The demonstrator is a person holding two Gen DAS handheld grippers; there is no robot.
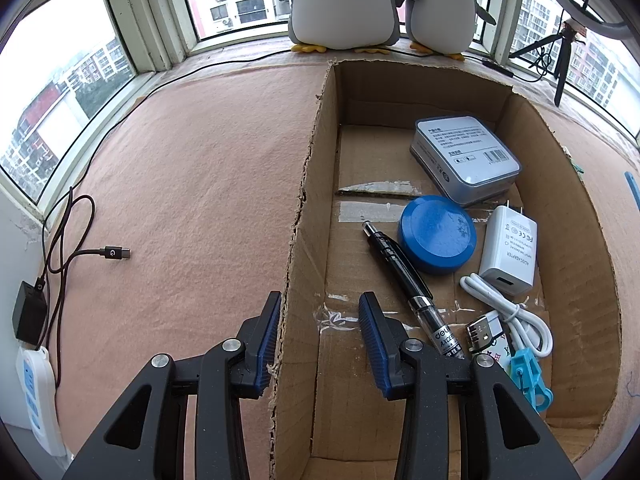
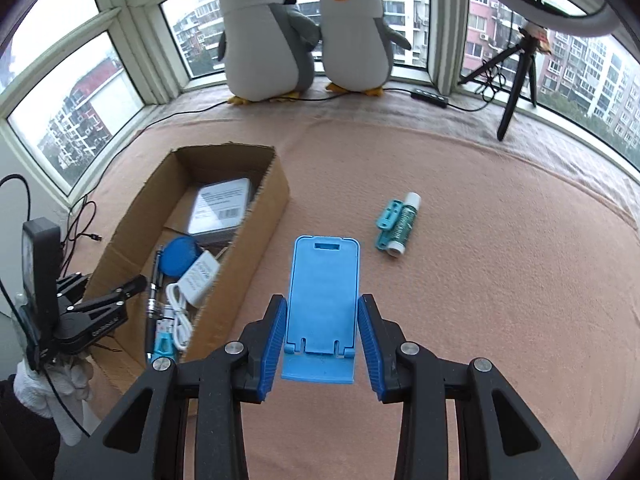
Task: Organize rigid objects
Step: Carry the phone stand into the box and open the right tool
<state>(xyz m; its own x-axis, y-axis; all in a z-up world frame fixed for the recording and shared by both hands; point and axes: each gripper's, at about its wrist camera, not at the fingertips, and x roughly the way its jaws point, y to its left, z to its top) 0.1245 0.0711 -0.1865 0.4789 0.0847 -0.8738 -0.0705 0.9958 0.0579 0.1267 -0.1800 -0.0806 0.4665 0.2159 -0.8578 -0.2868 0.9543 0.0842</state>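
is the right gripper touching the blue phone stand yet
Cannot tell. In the right wrist view the right gripper brackets the blue phone stand closely, but no clear contact or gap shows.

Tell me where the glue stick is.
Right wrist view: glue stick lies on the blanket, right of the box, touching a teal clip.
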